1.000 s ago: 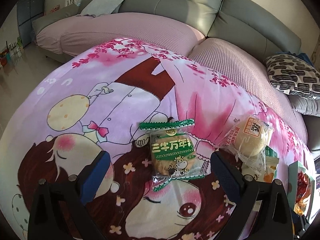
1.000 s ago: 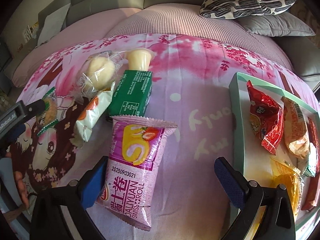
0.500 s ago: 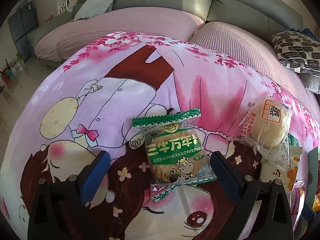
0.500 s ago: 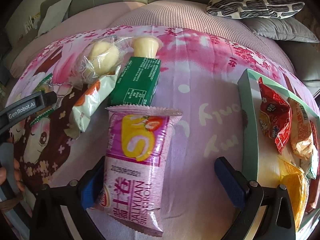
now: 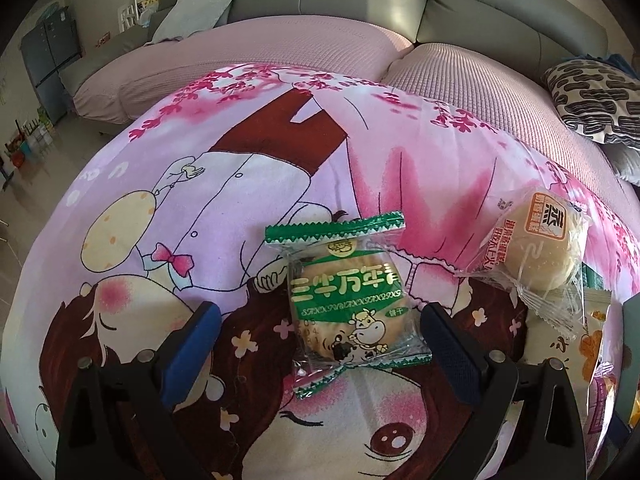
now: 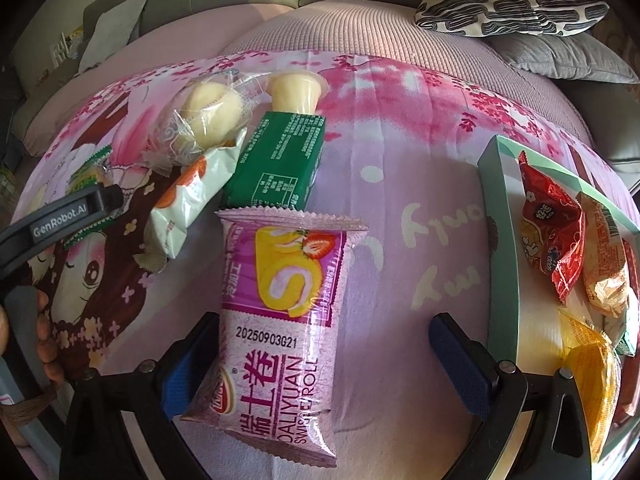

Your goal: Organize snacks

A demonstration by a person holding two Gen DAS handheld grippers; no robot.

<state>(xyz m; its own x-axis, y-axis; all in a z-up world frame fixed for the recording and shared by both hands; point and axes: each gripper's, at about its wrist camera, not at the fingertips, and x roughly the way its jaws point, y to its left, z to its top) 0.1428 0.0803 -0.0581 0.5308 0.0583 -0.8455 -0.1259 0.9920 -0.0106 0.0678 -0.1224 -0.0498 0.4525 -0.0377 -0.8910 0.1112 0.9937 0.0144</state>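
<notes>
On the cartoon sheet (image 6: 400, 128) the scene has drawn nearer. Left gripper (image 5: 320, 340) gapes around the biscuit (image 5: 352, 304); right gripper (image 6: 324, 356), jaws closing, straddles the roll (image 6: 276, 320), unpinched.

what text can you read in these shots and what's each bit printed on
"20250903G21", "DALIYUAN SWISS ROLL": pink swiss roll packet, along with large Chinese characters.
"GenRobot.AI": left gripper's black finger.
Green biscuit packet: big Chinese characters; the Latin line under them is too blurred.
Clear bun wrapper: Chinese label, not legible.
Green box: fine print too small.
Red packet in the tray: too small.
</notes>
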